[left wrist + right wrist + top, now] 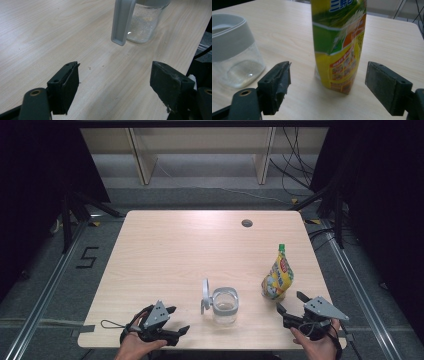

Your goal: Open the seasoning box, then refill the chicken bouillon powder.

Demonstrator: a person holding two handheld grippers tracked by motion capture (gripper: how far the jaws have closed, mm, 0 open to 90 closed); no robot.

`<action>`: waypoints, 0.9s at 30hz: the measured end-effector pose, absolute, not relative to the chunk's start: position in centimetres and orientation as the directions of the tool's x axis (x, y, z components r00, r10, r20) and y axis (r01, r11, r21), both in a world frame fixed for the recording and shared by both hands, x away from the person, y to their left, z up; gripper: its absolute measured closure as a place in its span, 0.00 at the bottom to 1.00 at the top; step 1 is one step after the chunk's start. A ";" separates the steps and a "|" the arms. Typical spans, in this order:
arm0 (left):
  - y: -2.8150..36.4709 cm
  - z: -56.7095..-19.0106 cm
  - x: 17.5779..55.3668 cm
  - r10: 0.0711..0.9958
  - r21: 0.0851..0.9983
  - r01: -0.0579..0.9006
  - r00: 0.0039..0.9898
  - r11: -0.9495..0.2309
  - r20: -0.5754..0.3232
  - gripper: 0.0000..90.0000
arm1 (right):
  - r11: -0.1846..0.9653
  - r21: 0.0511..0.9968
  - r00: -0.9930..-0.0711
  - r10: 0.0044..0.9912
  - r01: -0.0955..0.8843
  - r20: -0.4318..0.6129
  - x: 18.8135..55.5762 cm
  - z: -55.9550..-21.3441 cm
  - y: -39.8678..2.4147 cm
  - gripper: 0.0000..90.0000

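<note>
The pale wood-grain table (pixel 165 250) carries a clear glass jar (pixel 224 306) with a grey hinged lid (pixel 205 292) near its front edge. Beside it stands a glossy yellow pouch (pixel 278 279). Both the left gripper (pixel 175 321) and the right gripper (pixel 290 303) are released, rubber-padded jaws spread and grasping nothing.

The left tool (pixel 172 320) sits at seven o'clock, jaws wide apart, gripped by the left hand (pixel 134 345). The right tool (pixel 291 303) at five o'clock gapes wide, nothing clamped, in the right hand (pixel 316 342).

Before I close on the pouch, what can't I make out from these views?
- Pouch cap: cut off by the top edge in the right gripper view.
- Pouch print: blurred in that view, too small in the high view.
- Jar rim: cut off by the top edge in the left gripper view; its lid hides part.
</note>
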State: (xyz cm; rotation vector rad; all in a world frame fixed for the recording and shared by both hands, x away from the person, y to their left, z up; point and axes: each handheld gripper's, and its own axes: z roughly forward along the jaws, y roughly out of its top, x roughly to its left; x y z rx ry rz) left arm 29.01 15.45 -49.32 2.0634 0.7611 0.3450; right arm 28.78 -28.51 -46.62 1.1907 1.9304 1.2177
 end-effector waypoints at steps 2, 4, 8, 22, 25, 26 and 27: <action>15.4 -49.3 29.0 0.629 0.820 0.380 0.777 -0.429 -0.031 0.26 | 0.185 0.914 -0.451 0.892 0.361 -0.002 29.3 -46.7 -28.5 0.23; 15.4 -49.2 29.0 0.625 0.816 0.383 0.780 -0.433 -0.034 0.27 | 0.183 0.918 -0.446 0.895 0.351 -0.008 29.6 -46.8 -28.6 0.19; 15.4 -49.3 29.1 0.619 0.808 0.373 0.785 -0.456 -0.013 0.27 | 0.163 0.930 -0.449 0.894 0.331 0.003 30.3 -46.8 -28.6 0.18; 15.4 -49.2 29.1 0.622 0.817 0.375 0.782 -0.438 -0.026 0.27 | 0.177 0.924 -0.437 0.899 0.338 -0.012 32.3 -47.2 -27.8 0.20; 15.8 -48.9 29.3 0.607 0.809 0.348 0.795 -0.473 0.013 0.27 | 0.176 0.926 -0.446 0.895 0.333 -0.009 32.5 -47.3 -27.8 0.24; 15.7 -49.1 29.2 0.630 0.816 0.380 0.776 -0.437 -0.024 0.27 | 0.183 0.929 -0.451 0.892 0.321 -0.020 32.7 -47.4 -27.8 0.24; 15.7 -49.1 29.2 0.629 0.814 0.380 0.777 -0.440 -0.023 0.27 | 0.175 0.929 -0.447 0.895 0.327 -0.011 32.8 -47.4 -27.8 0.24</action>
